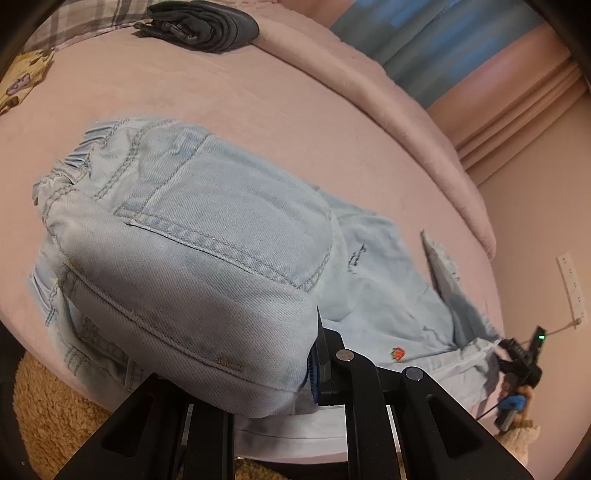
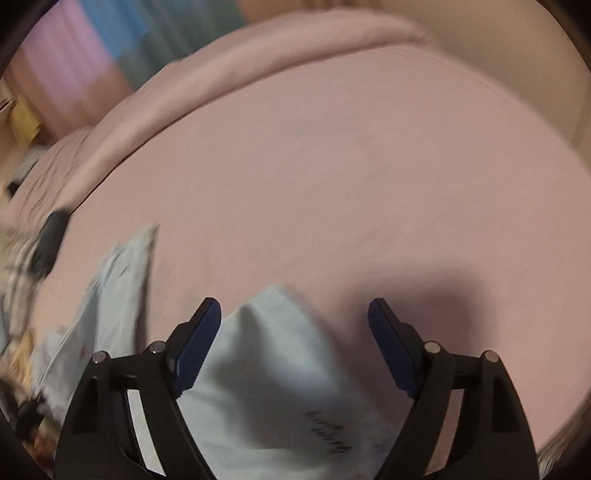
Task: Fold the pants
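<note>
Light blue denim pants (image 1: pixel 207 236) lie on the pink bed (image 1: pixel 258 96), waistband at the far left. A folded part of them drapes over my left gripper (image 1: pixel 308 369), which is shut on the denim; only its right finger (image 1: pixel 327 354) shows. My right gripper (image 1: pixel 521 362) sits at the pants' leg end, at the right edge of the left wrist view. In the right wrist view the right gripper (image 2: pixel 295 325) stands open, and the pale leg hem (image 2: pixel 273 354) lies between its fingers without the pads pressing on it. That view is blurred.
A dark folded garment (image 1: pixel 207 26) rests at the bed's far side beside a plaid cloth (image 1: pixel 85 18) and a yellow patterned cloth (image 1: pixel 22 77). A tan fluffy rug (image 1: pixel 48 406) lies below the bed's near edge. A raised pink rim (image 1: pixel 406 122) borders the bed.
</note>
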### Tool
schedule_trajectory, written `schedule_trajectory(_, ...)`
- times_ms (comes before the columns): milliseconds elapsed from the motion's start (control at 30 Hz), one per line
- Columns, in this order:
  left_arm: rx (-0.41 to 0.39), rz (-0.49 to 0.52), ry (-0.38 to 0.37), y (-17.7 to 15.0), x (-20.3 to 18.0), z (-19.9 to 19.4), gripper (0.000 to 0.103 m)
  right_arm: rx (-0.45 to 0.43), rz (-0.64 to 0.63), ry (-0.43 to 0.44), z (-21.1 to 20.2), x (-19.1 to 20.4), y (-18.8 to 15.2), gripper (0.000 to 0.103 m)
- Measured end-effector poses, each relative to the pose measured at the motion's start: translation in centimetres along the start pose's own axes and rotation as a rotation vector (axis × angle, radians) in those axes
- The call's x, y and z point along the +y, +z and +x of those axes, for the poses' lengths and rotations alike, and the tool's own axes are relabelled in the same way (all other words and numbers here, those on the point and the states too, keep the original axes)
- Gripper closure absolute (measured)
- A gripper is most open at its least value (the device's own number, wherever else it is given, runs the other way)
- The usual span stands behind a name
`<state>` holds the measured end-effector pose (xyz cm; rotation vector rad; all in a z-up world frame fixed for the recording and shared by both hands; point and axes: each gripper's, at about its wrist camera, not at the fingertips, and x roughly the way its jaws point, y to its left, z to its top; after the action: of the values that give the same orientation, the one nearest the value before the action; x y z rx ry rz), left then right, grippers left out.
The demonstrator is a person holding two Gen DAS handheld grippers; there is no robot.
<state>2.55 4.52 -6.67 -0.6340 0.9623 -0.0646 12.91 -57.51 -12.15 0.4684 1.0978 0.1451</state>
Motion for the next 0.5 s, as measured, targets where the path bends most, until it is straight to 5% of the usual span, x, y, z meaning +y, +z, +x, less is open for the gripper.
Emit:
schedule_trajectory(33, -0.003, -0.003, -0.005, 0.1, 0.0, -0.2, 0.091, -0.001, -0.021, -0.014, 0.1, -0.1, -0.9, 0.03)
schedule_trajectory(100, -0.006, -0.008, -0.016, 0.1, 0.1, -0.4, 0.091, -0.035, -0.099, -0.128, 0.5, 1.0, -1.3, 0.063)
schedule_trajectory(133, -0.01, -0.007, -0.017, 0.2, 0.0, -0.5, 0.091, -0.039, -0.114, -0.152, 0.6, 1.3, -1.3, 0.068)
schedule_trajectory(200, -0.023, 0.002, -0.024, 0.2, -0.3, -0.8, 0.091, -0.056, -0.065, -0.1, 0.0, 1.3, -1.2, 0.092)
schedule_trajectory(500, -0.102, 0.02, -0.086, 0.7, -0.4, -3.5, 0.091, -0.344, 0.054, -0.105, -4.1, 1.9, 0.7, 0.096)
